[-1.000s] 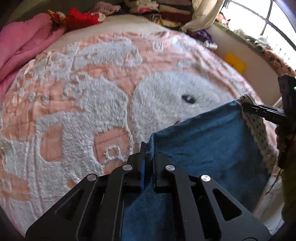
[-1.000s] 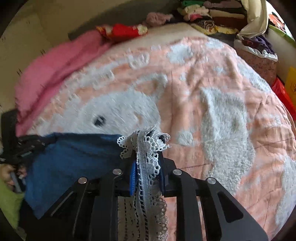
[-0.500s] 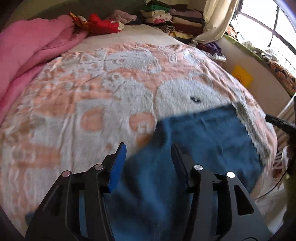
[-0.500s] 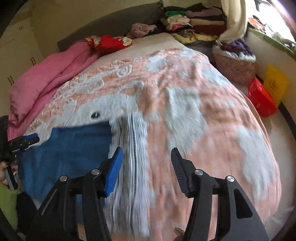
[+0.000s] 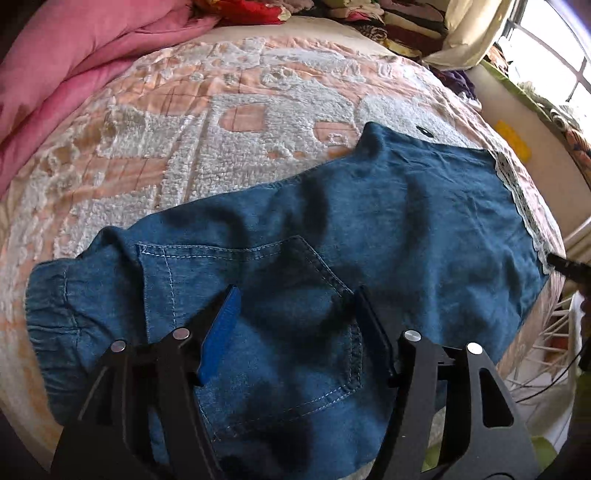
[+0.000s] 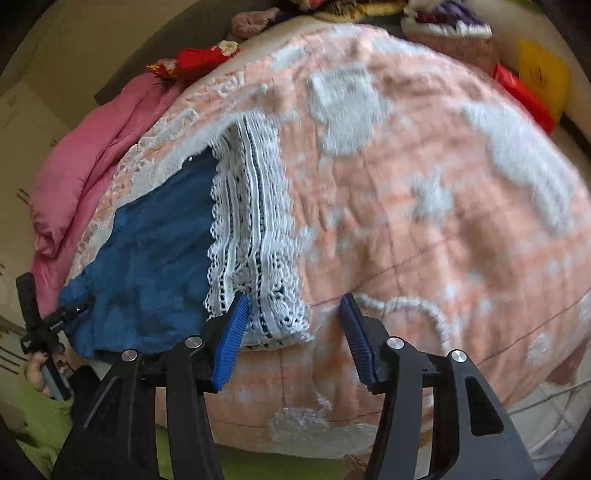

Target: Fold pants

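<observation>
Blue denim pants (image 5: 332, 229) lie spread flat on the bed, a back pocket (image 5: 258, 314) facing up and a white lace hem (image 5: 517, 199) at the far right. My left gripper (image 5: 295, 295) is open and empty just above the pocket. In the right wrist view the pants (image 6: 155, 251) show with the lace hem (image 6: 251, 229) lying flat. My right gripper (image 6: 295, 306) is open and empty at the hem's near corner. The right gripper's tip (image 5: 565, 264) shows at the pants' right edge.
A peach and white fleece blanket (image 5: 229, 122) covers the bed. A pink quilt (image 5: 74, 55) lies bunched along the left side. Stacks of clothes (image 5: 388, 22) sit at the head. A red and yellow item (image 6: 532, 88) lies beside the bed.
Both grippers were shut on the pants, the right on the lace hem, holding them up. Both have opened and drawn back toward the near edge; the pants now lie flat.
</observation>
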`<state>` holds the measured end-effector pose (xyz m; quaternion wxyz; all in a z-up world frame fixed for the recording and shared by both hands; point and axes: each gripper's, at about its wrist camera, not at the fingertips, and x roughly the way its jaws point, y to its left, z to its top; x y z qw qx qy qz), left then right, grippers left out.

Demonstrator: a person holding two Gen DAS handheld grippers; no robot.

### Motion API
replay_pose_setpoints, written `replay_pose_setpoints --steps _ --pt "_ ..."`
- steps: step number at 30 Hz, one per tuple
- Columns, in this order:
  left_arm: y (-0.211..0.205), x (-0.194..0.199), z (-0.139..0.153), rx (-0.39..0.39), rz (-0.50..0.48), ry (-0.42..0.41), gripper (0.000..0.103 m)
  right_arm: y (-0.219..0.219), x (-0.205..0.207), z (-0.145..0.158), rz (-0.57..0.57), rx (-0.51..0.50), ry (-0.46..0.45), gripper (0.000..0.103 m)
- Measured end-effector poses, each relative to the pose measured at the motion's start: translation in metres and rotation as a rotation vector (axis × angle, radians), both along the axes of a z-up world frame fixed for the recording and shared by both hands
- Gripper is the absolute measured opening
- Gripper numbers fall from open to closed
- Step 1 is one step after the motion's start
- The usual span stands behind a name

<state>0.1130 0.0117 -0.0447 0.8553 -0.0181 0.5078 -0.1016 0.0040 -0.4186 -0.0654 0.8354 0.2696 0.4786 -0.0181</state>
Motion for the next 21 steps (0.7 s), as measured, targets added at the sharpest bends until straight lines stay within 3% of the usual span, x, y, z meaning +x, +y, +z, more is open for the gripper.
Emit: replay_pose_setpoints --steps 2,3,4,8,12,17,21 --pt "0.003 0.001 -0.002 -0.017 0.010 0.001 0.057 0.002 0.000 -0.005 0.000 0.013 0.002 0.049" --pt "0.004 0.002 -0.002 -0.022 0.013 0.001 0.057 0.003 0.002 -0.006 0.003 0.016 0.002 0.043" --pt "0.005 0.003 -0.002 -0.030 0.017 0.002 0.057 0.005 0.004 -0.005 0.018 0.022 -0.001 0.026" --pt "0.009 0.004 0.001 -0.055 0.029 0.001 0.057 0.012 0.000 0.007 0.038 -0.017 -0.018 0.014" --pt "0.017 0.007 0.003 -0.054 0.062 -0.009 0.055 0.021 -0.006 0.017 0.060 -0.124 -0.014 0.014" --pt "0.024 0.009 0.001 -0.083 0.066 -0.009 0.055 0.030 0.002 0.000 0.071 -0.192 0.043 0.018" --pt "0.032 0.002 0.013 -0.130 0.083 -0.053 0.055 0.033 -0.003 0.014 0.067 -0.265 0.054 0.041"
